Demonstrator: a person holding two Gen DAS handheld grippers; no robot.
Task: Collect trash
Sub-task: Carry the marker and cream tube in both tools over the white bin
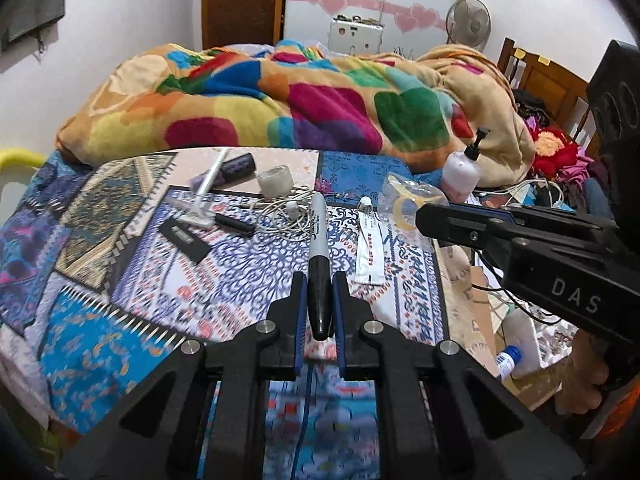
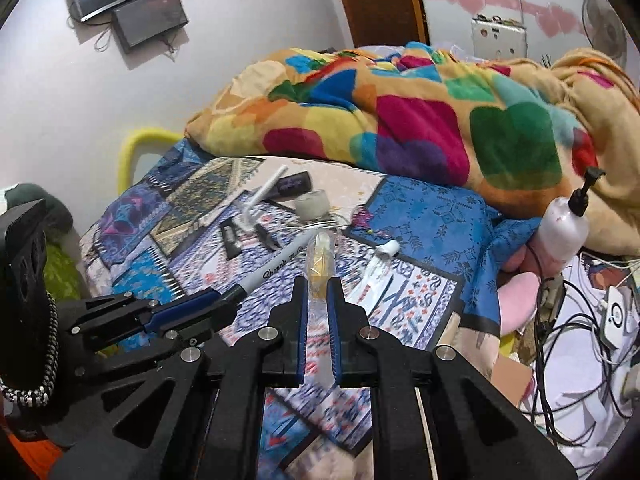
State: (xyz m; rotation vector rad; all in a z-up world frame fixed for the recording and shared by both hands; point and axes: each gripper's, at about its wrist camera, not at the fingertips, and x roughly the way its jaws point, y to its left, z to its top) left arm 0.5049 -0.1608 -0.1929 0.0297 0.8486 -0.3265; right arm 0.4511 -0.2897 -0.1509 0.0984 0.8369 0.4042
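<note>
The left tongs are gripping a black marker; the right tongs are pinching a clear plastic wrapper above the bed.

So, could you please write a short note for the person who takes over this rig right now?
Left gripper: jaws shut on a black marker, held above the bed.
Right gripper: jaws shut on a clear wrapper, also lifted.
Done: both items are picked up; no bin is in view.
Left on the bedcover: white razor, tape roll, tangled cable, white sachet, small dark pieces.
</note>
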